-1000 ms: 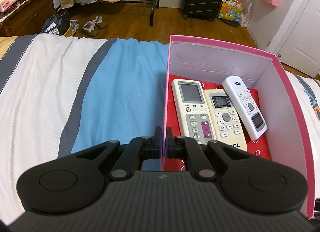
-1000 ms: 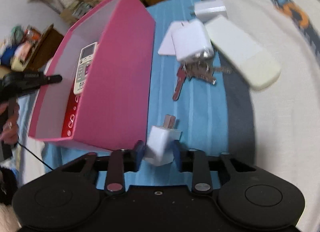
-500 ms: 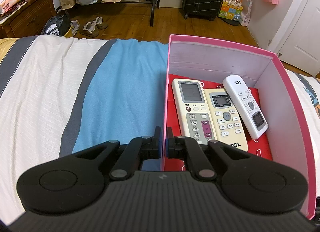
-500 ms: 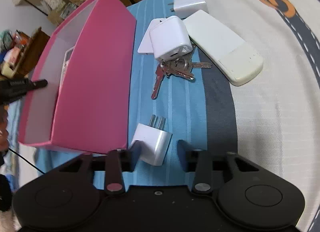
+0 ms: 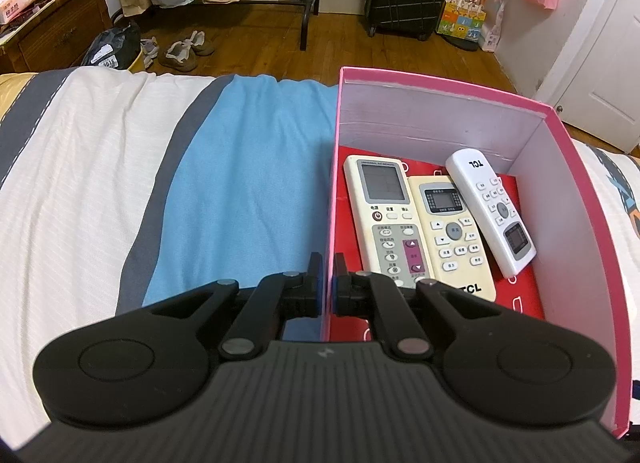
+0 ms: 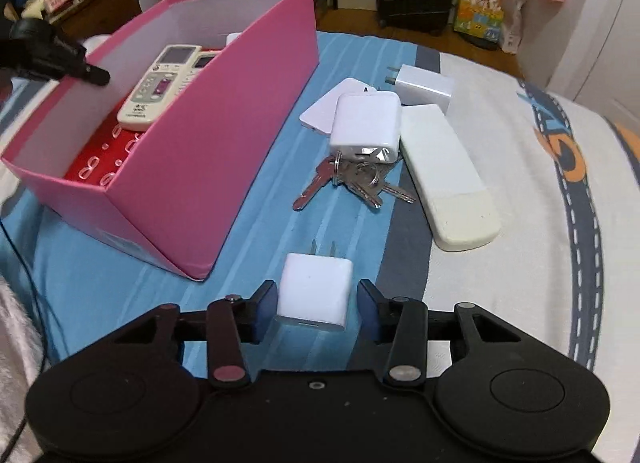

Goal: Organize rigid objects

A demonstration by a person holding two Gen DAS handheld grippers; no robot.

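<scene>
On the bed (image 6: 248, 223), the left tool (image 5: 328, 283) is clamped, angled downward, on the pink box (image 5: 333, 199) wall; the right tool (image 6: 316, 303) is held parted, angled downward, astride the white charger (image 6: 314, 287)

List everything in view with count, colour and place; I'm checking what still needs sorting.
box: 1, pink, on the bed.
remote controls: 3, white and cream, inside the box.
small plug charger: 1, white, on the blue stripe between the right claw's fingers.
larger chargers: 2, white, right of the box.
card: 1, white, partly under a charger.
keys: 1 bunch, silver.
face-down remote: 1, white and cream, beside the keys.
left claw: black, shut on the box's side wall.
right claw: black, open.
</scene>
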